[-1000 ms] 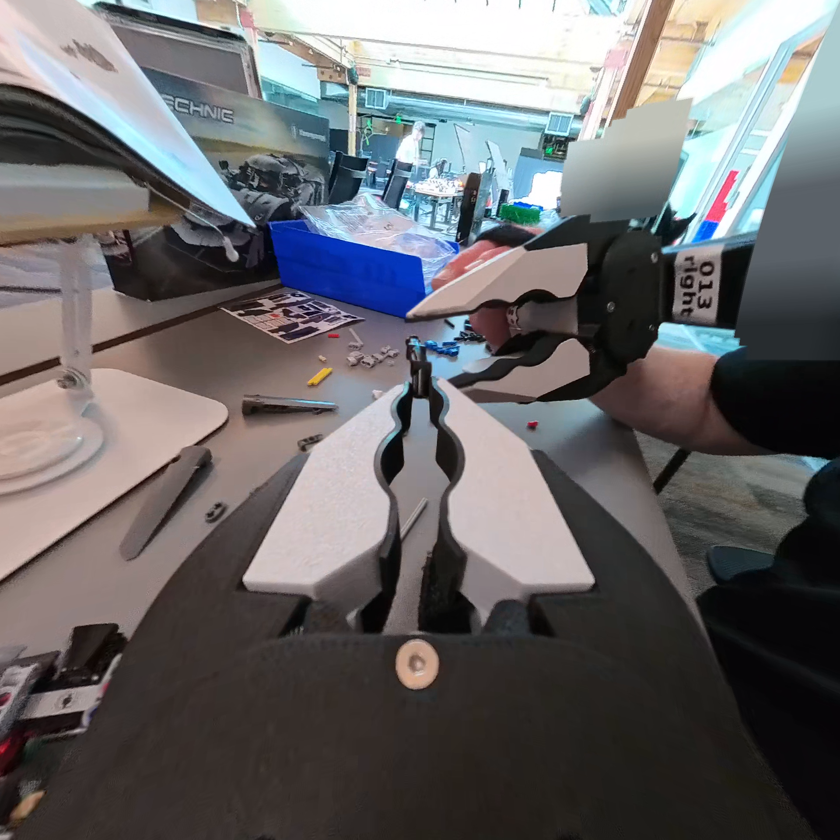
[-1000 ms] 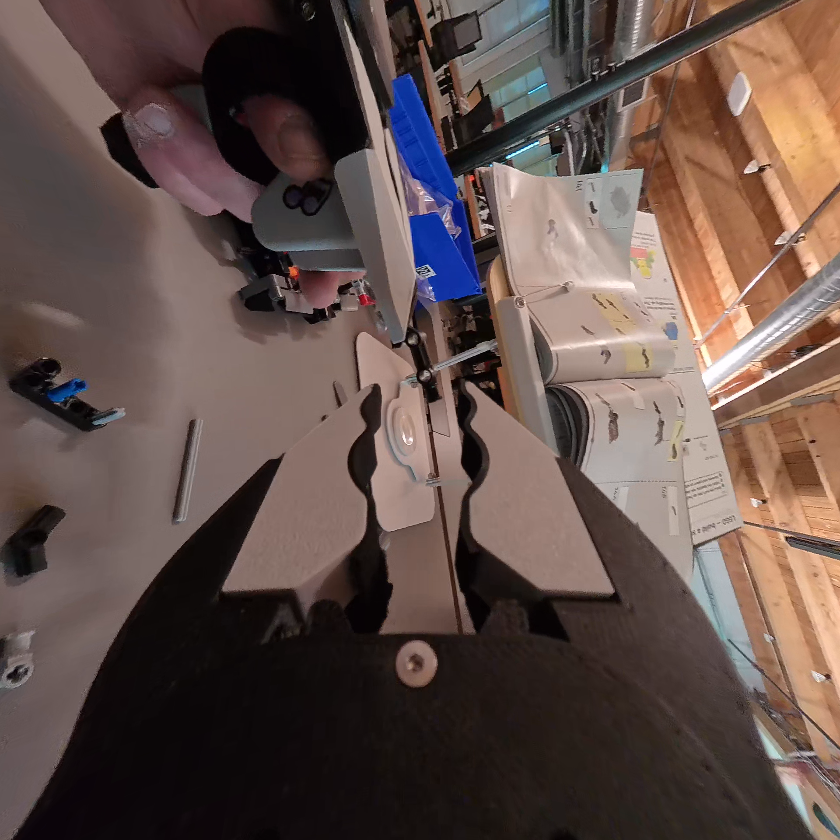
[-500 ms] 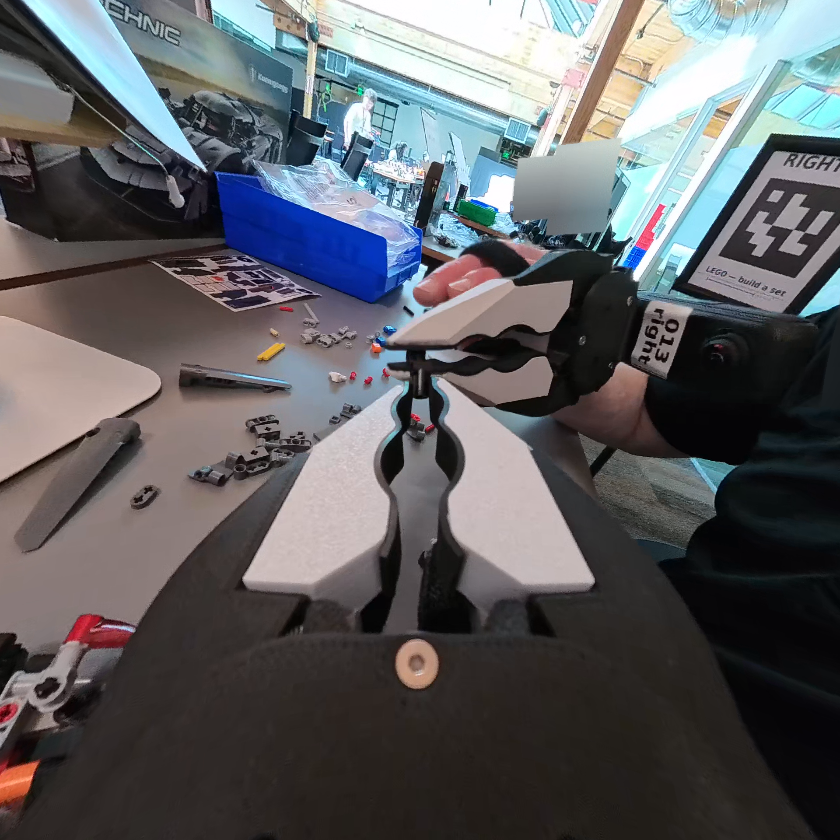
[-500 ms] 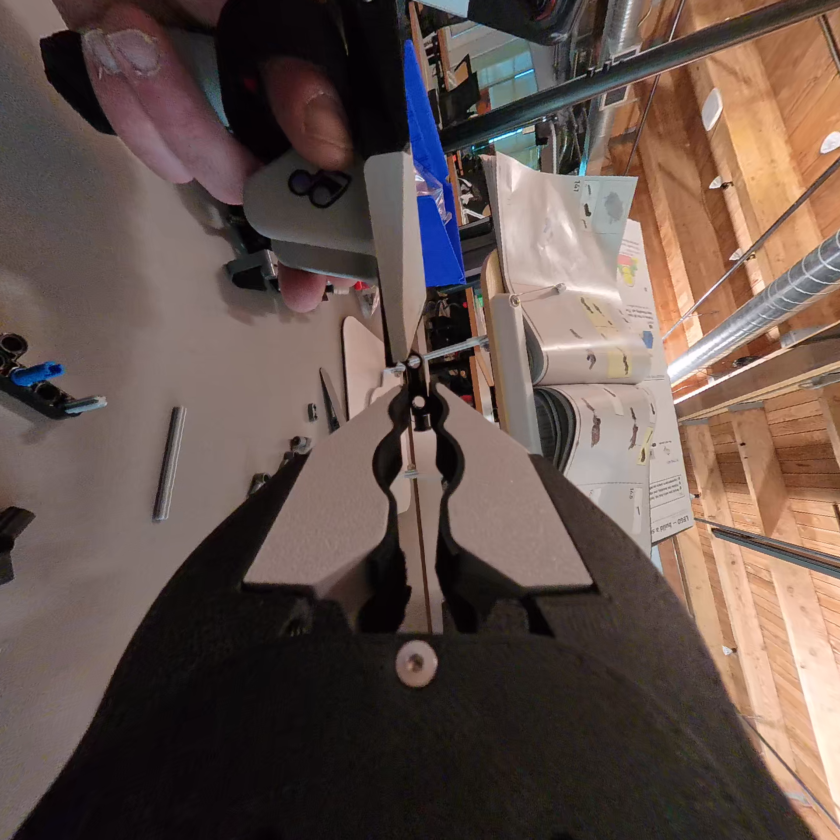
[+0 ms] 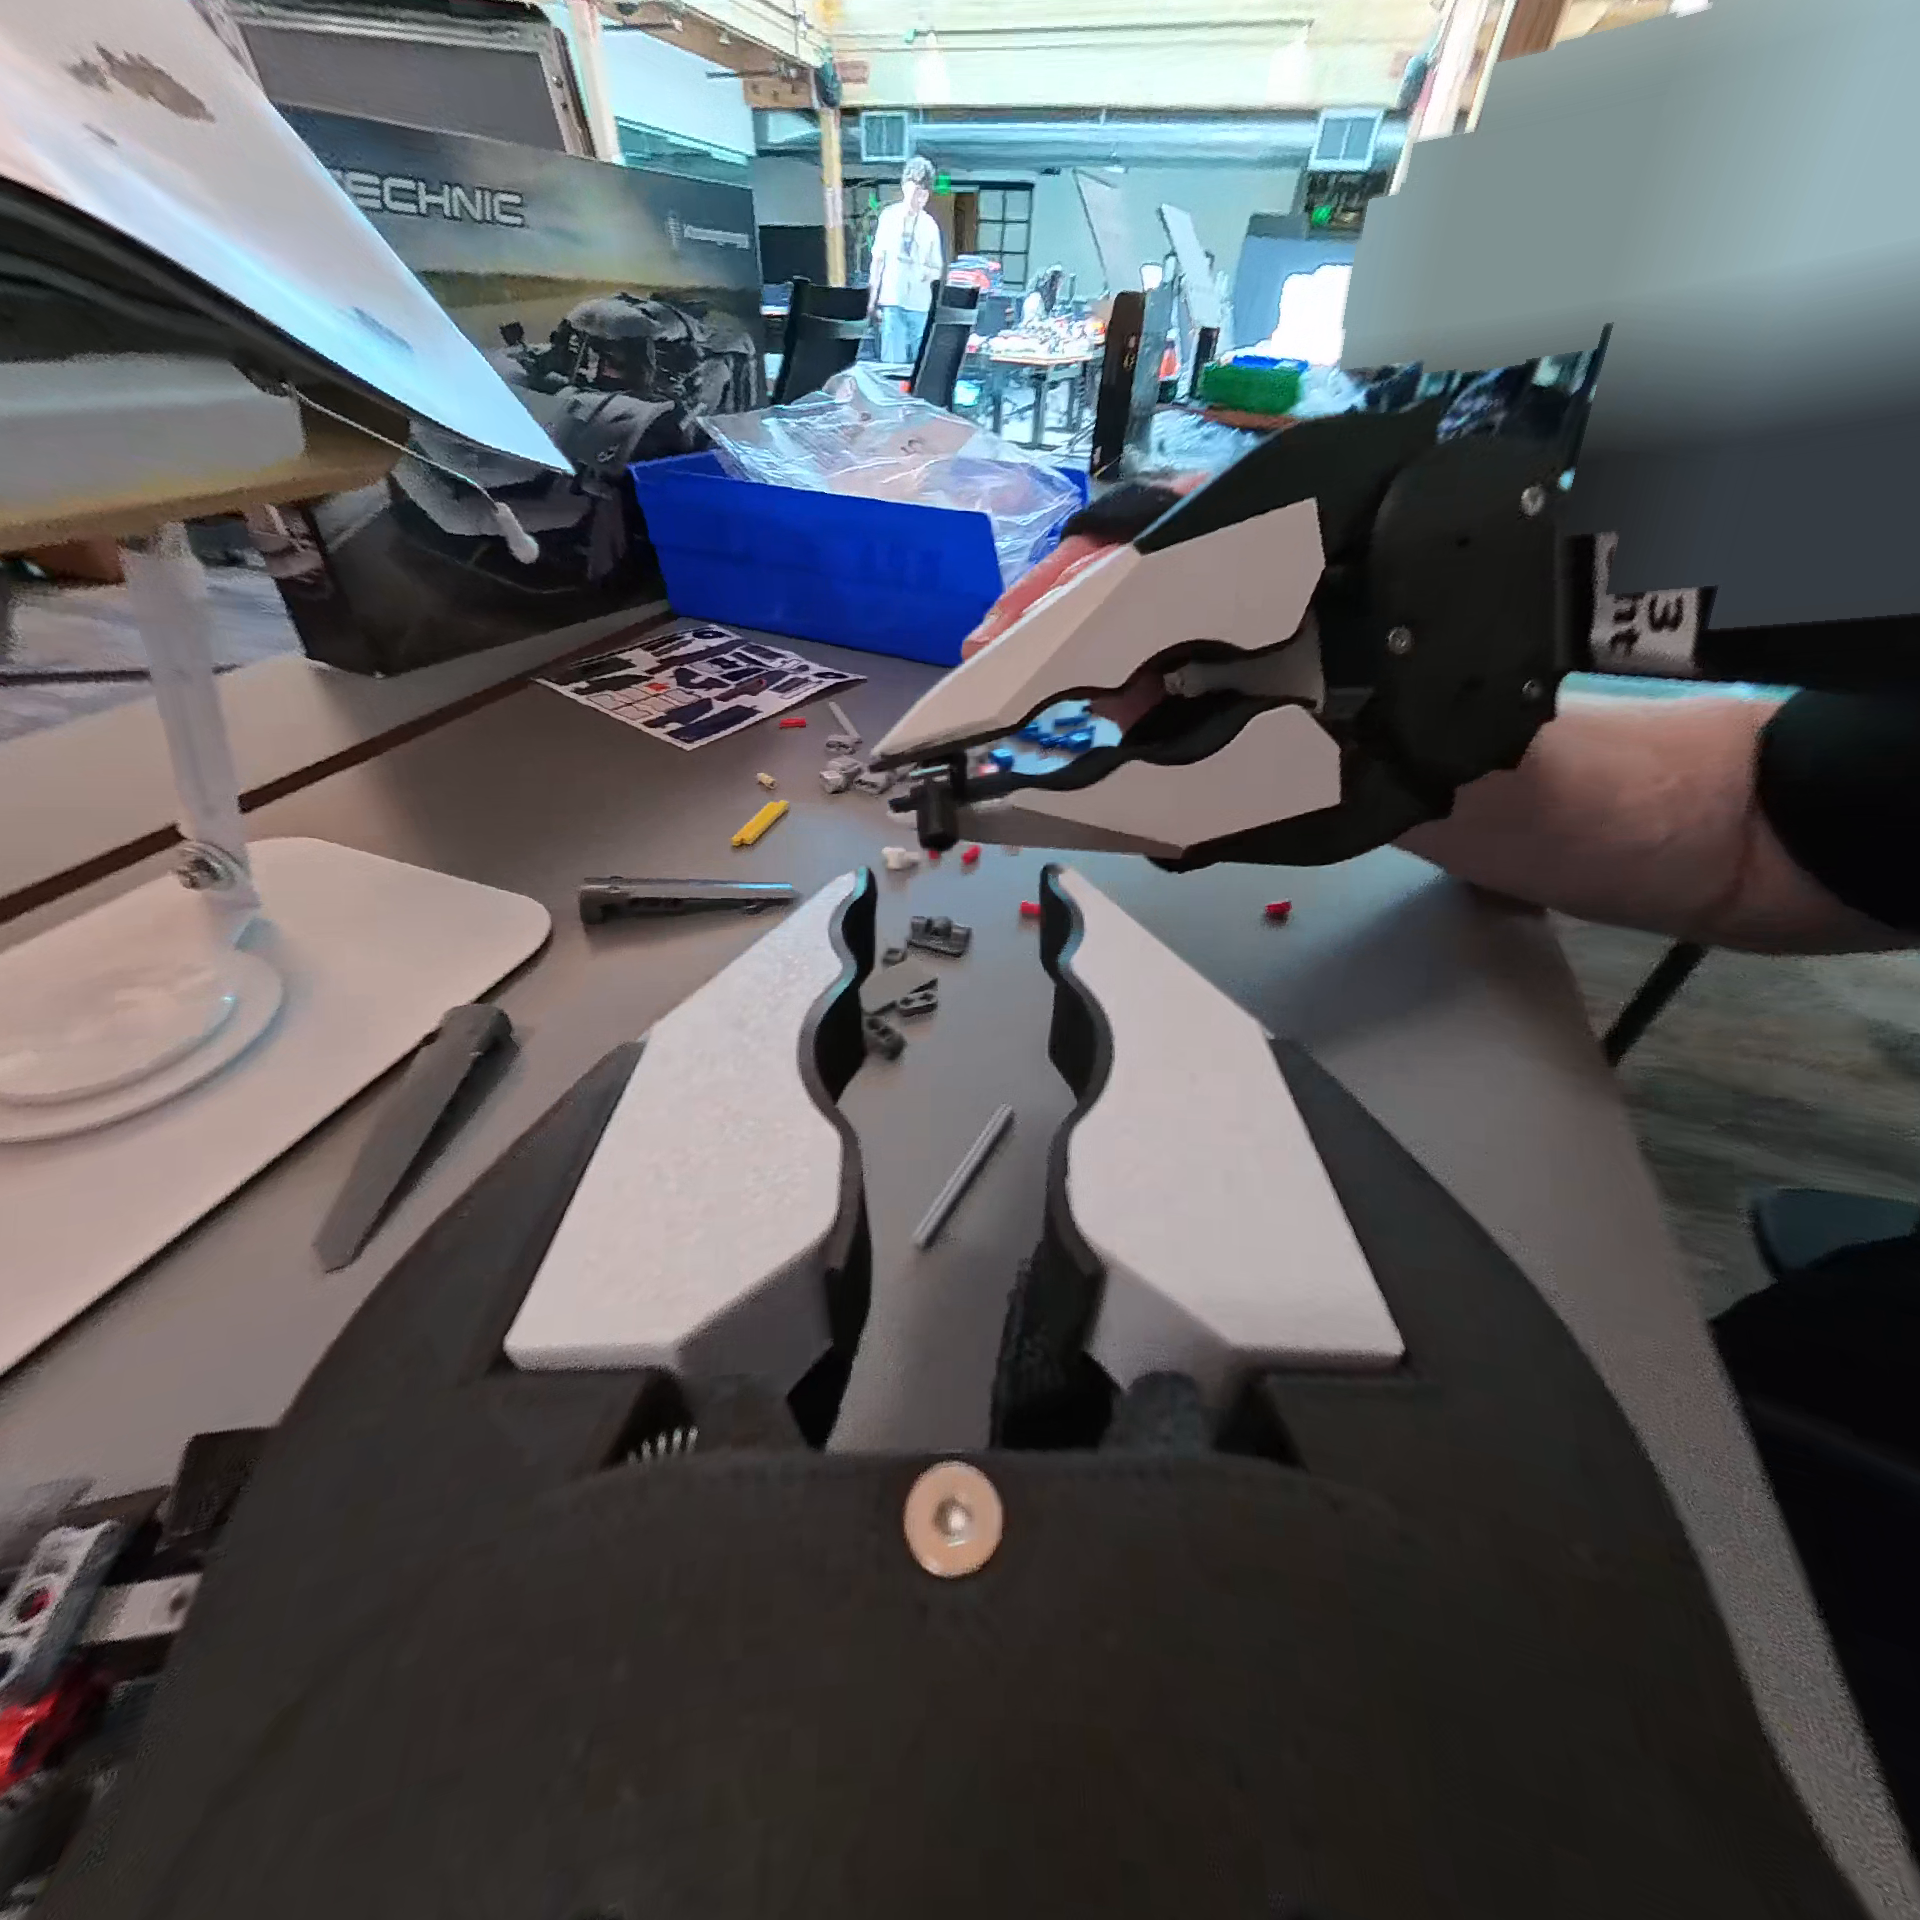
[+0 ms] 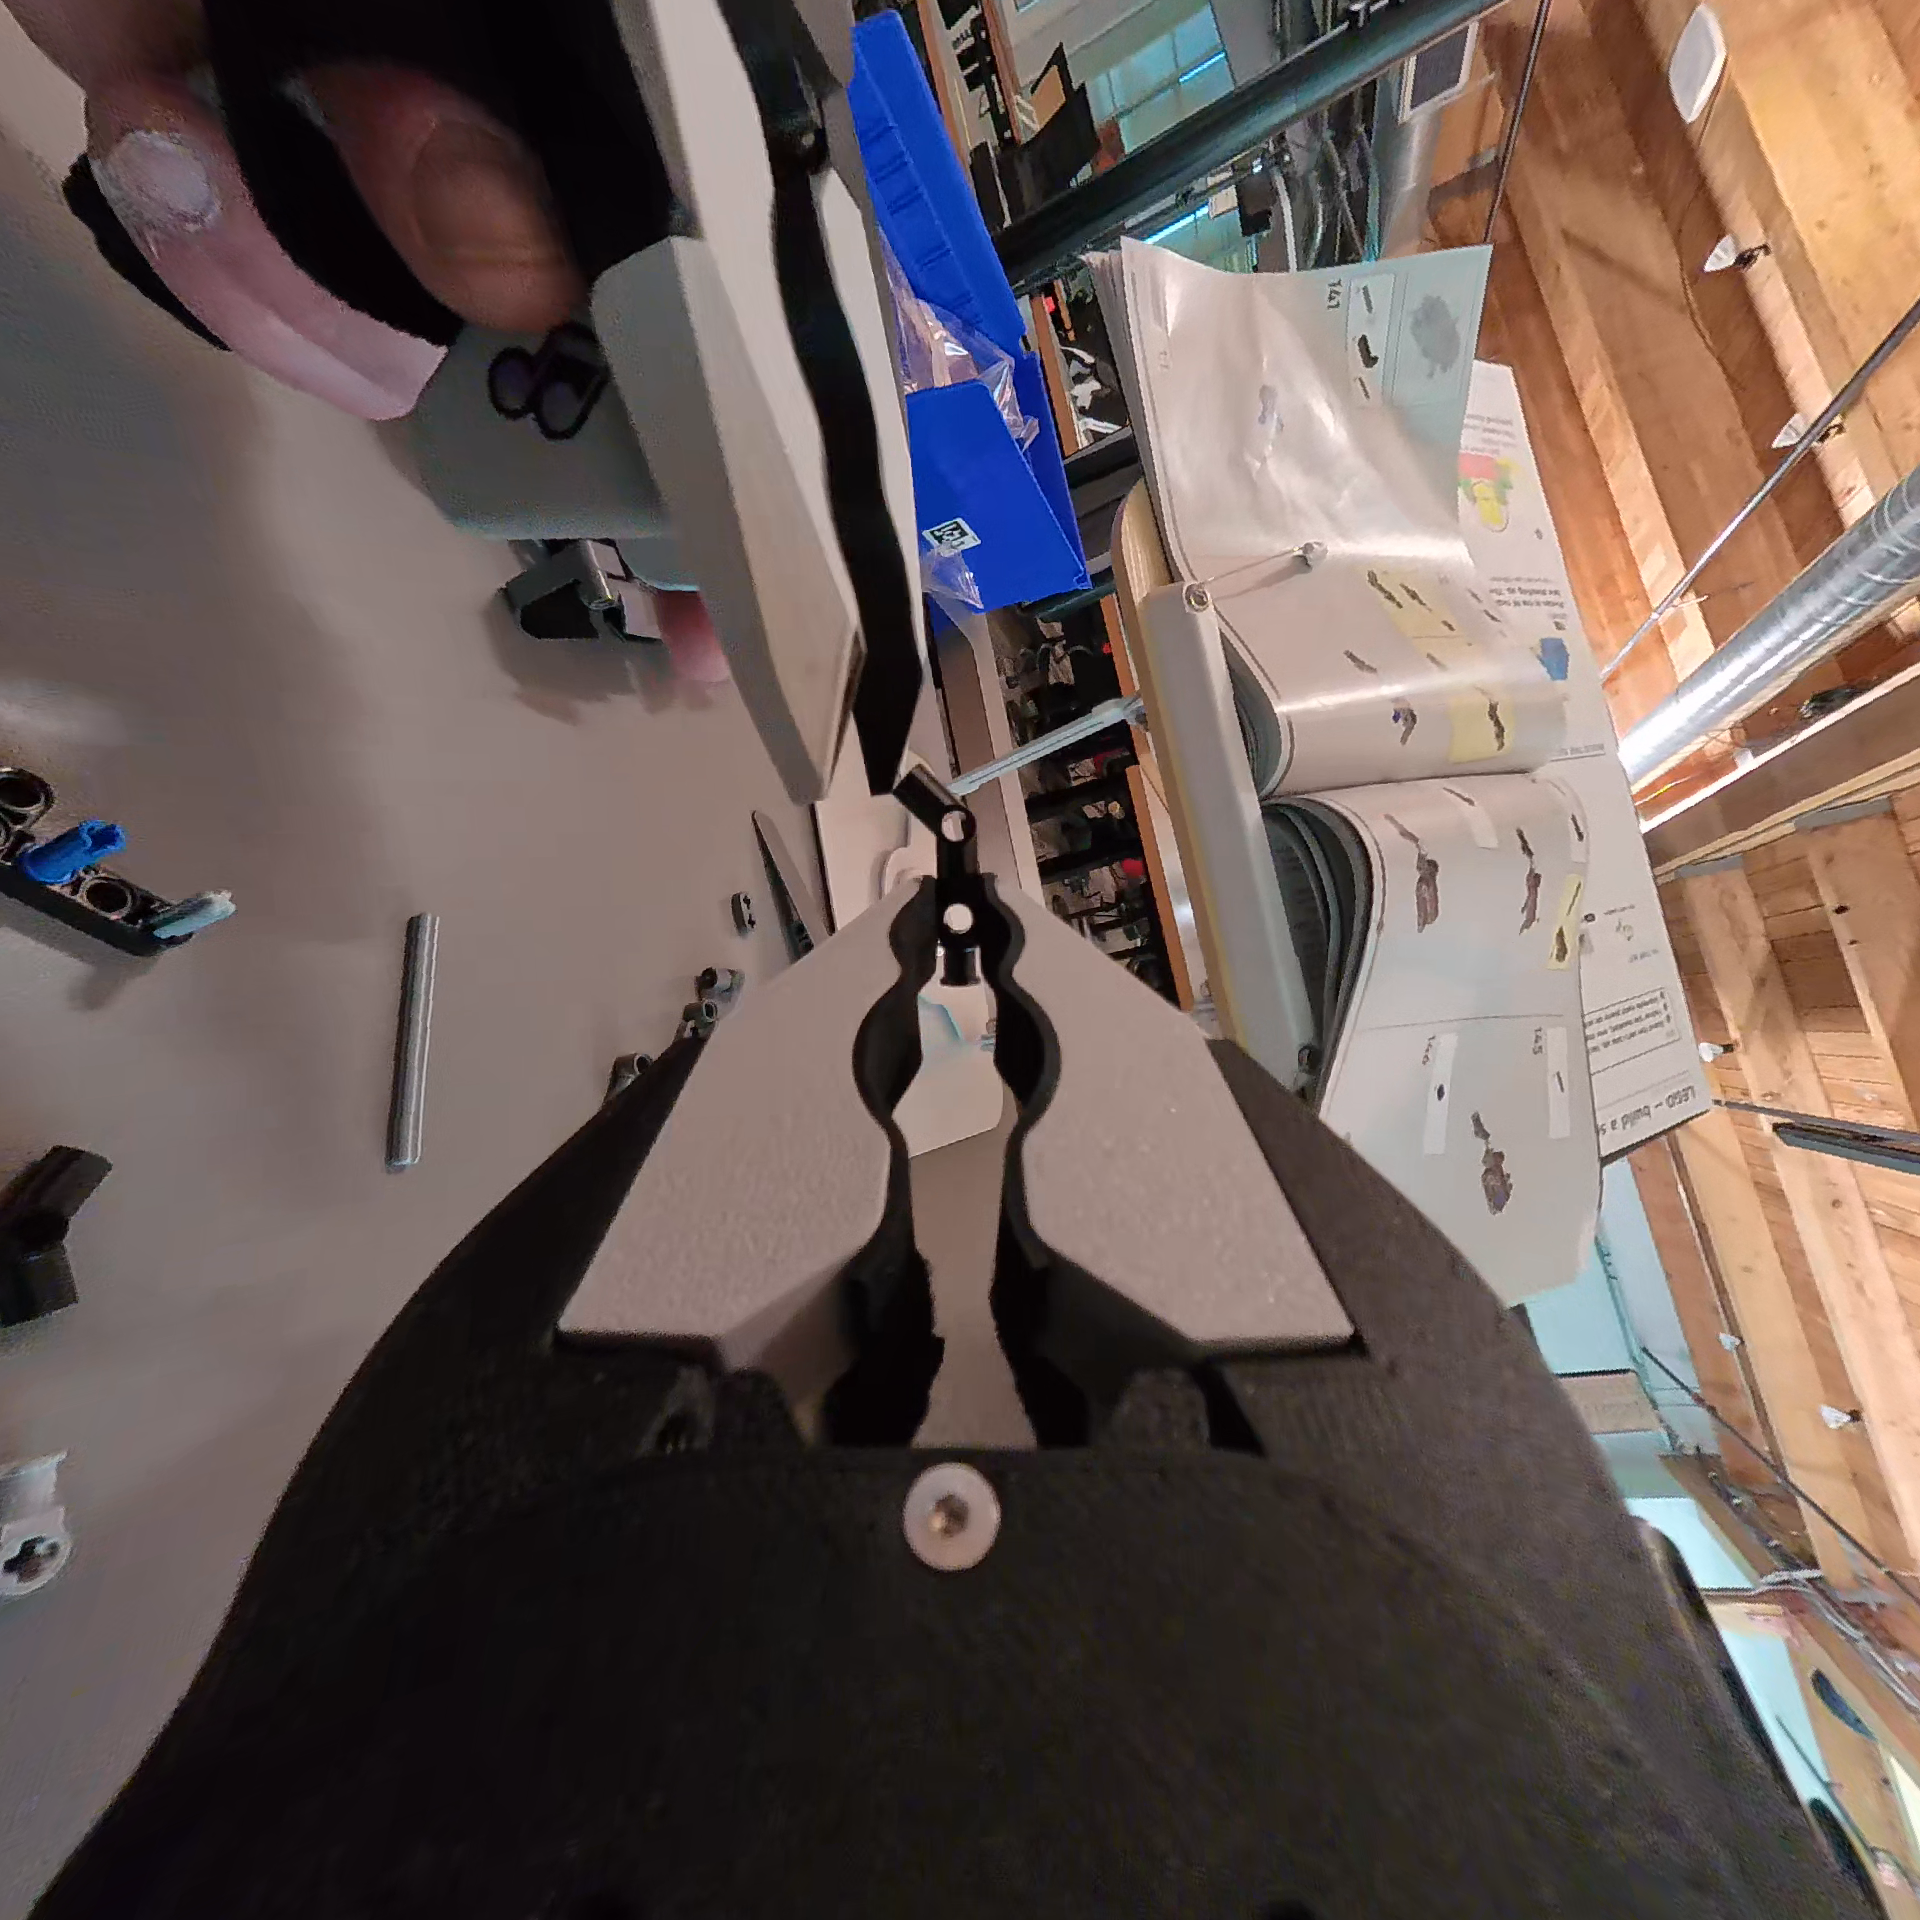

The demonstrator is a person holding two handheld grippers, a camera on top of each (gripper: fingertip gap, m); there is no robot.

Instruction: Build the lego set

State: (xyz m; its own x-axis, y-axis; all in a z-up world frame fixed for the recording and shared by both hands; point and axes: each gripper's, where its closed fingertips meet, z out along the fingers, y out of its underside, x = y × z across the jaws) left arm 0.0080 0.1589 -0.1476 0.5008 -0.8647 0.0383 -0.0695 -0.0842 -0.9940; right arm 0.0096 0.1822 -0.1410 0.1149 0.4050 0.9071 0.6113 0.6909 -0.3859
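**A:** What sits at your fingers?

**B:** My right gripper [image 6: 958, 914] is pinched tight on a small black connector piece [image 6: 954, 883]; both pads press its pierced stem, and its angled end juts past my tips toward twelve o'clock. My left gripper [image 5: 956, 899] stands wide apart with nothing between the fingers, only loose parts on the grey table [image 5: 540, 790] beneath.

**A:** How do you keep that hold good?

**B:** I judge the grip shallow, right at the tips, so I would hold the squeeze steady and avoid twisting, or the piece could pivot out. My left tips sit just beside its free end, at eleven o'clock in the right wrist view, so any knock there is a risk.

**A:** And around you?

**B:** From the left wrist view: a dark grey bracket [image 5: 938, 935] between my open fingers, a grey axle [image 5: 961, 1174] at six, red pins [image 5: 1029, 910] at one. A yellow pin [image 5: 758, 823] and long dark panel [image 5: 686, 896] at ten, the blue bin [image 5: 821, 561] at twelve, and the instruction booklet [image 6: 1382, 644] on its stand [image 5: 197, 727] at nine.
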